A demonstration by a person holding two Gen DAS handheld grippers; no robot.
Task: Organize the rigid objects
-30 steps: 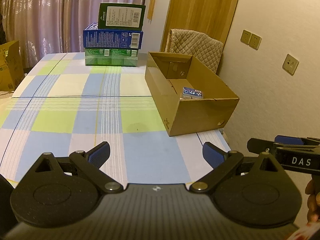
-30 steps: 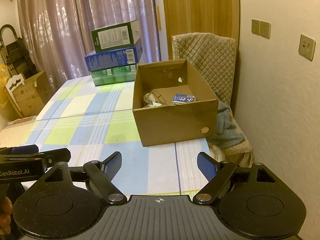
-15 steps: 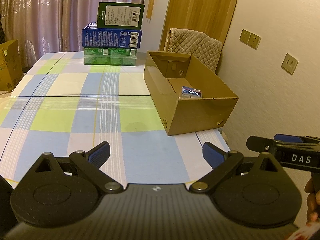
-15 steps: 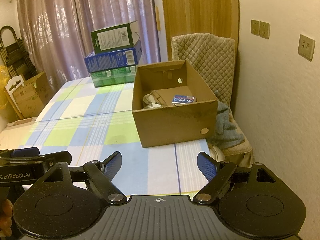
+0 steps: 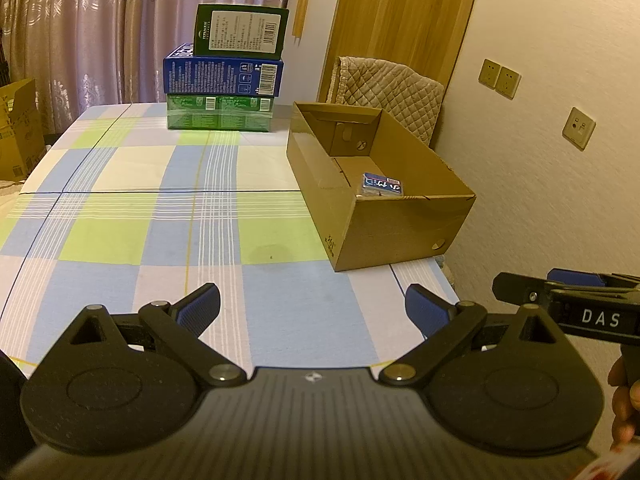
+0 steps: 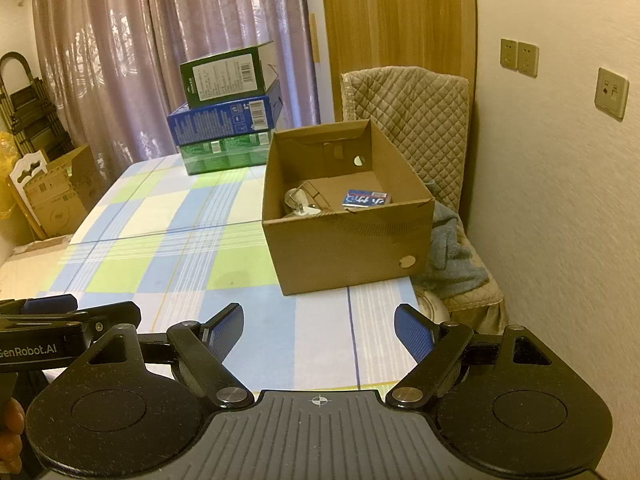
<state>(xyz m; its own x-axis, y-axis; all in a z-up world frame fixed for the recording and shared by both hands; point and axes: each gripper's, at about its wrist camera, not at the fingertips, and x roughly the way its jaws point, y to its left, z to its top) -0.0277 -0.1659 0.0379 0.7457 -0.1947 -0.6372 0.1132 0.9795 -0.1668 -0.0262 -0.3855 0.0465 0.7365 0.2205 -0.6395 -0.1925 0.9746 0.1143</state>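
An open cardboard box (image 5: 394, 232) (image 6: 344, 248) stands at the right side of the checked table (image 5: 160, 216) (image 6: 168, 224). Inside it lie a small blue packet (image 5: 381, 186) (image 6: 366, 199) and a pale, partly hidden object (image 6: 300, 202). My left gripper (image 5: 312, 307) hovers open over the table's near edge, nothing between its blue pads. My right gripper (image 6: 319, 330) is also open and empty, short of the box. The right gripper's side (image 5: 568, 304) shows at the right of the left wrist view; the left gripper's side (image 6: 60, 320) shows at the left of the right wrist view.
Three stacked cartons (image 5: 224, 84) (image 6: 228, 116), green, blue and dark green, stand at the table's far end by the curtain. A quilt-covered chair (image 6: 416, 120) sits behind the box against the wall. Cardboard boxes (image 6: 56, 192) stand on the floor at left.
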